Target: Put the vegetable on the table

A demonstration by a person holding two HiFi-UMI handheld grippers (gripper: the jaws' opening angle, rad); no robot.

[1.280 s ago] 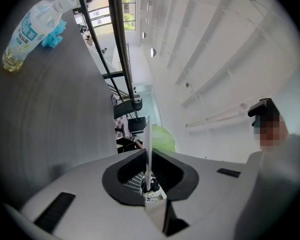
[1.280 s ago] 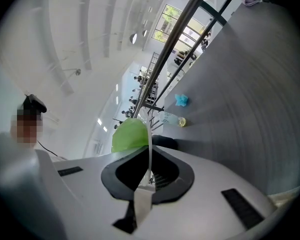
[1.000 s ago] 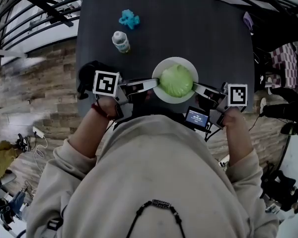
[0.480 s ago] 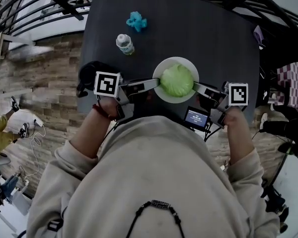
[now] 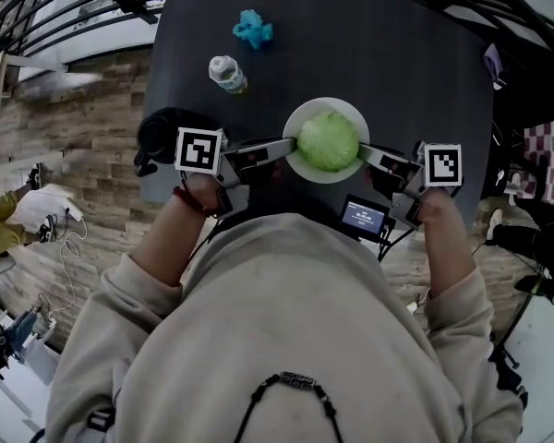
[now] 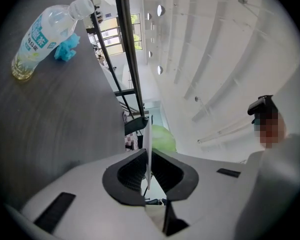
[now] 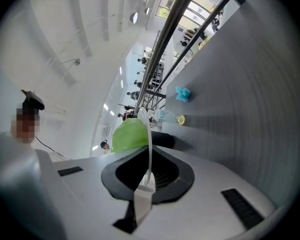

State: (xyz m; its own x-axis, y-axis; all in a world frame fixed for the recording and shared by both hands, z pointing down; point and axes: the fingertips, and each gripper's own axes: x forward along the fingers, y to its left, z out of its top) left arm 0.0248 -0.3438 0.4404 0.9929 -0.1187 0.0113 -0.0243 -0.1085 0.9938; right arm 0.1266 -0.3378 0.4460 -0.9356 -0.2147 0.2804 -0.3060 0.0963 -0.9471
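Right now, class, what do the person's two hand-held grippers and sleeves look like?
The left hand-held gripper and right hand-held gripper are pale grey with black ribbed pads, each carrying a white cube with a black square marker. The person wears a beige long-sleeved sweatshirt and a red wristband on the left wrist.

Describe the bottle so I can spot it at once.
On the dark table, look left of and beyond the white plate with the green vegetable. The bottle stands there, just nearer than the blue toy: clear, white-capped, with yellowish drink at the bottom.
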